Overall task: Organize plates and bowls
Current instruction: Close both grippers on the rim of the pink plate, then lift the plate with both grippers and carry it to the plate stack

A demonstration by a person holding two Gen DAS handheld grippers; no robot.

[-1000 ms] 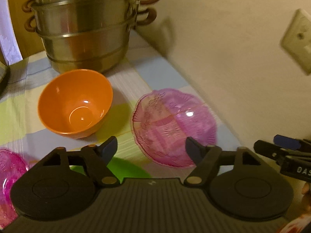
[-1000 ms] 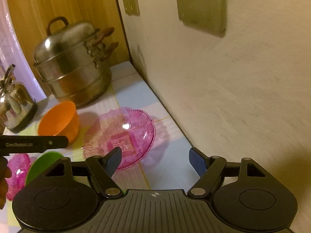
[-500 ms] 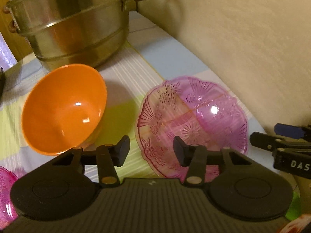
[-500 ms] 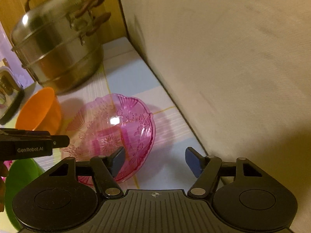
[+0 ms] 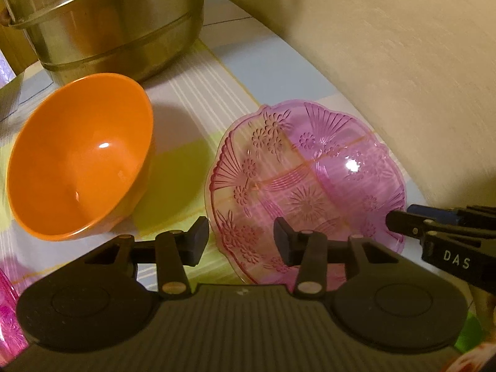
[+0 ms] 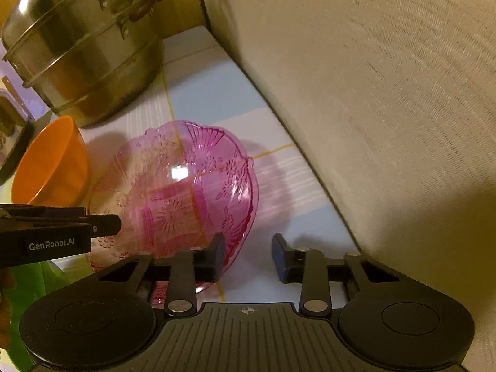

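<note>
Glass catches the light first in the left wrist view: a pink cut-glass bowl (image 5: 307, 186) with flower and fan patterns sits on the checked tablecloth (image 5: 198, 99), close to the beige wall (image 5: 387, 62). The left gripper (image 5: 240, 241) hangs over the bowl's near left rim with its jaws apart, one finger outside the rim and the other over the bowl's inside; whether either pad touches the glass cannot be told. Just left of the glass bowl stands an orange bowl (image 5: 80, 161) (upright, nothing in it), apart from the pink one by a strip of cloth. Behind the orange bowl rises a steel steamer pot (image 5: 117, 21). The right gripper (image 5: 440, 229) enters from the right edge, near the pink bowl's far right rim. A second pink glass piece (image 5: 9, 303) shows at the lower left edge, mostly cut off.

In the right wrist view, the right gripper (image 6: 248, 254) is spread open, its left finger over the near right rim of the pink glass bowl (image 6: 186, 186) and its right finger over bare cloth; contact is unclear. The left gripper (image 6: 102, 223) reaches in from the left at the bowl's opposite side. The orange bowl (image 6: 52, 167) sits beyond it, in front of the steamer pot (image 6: 90, 62), with a green dish (image 6: 24, 291) partly visible at the lower left.
</note>
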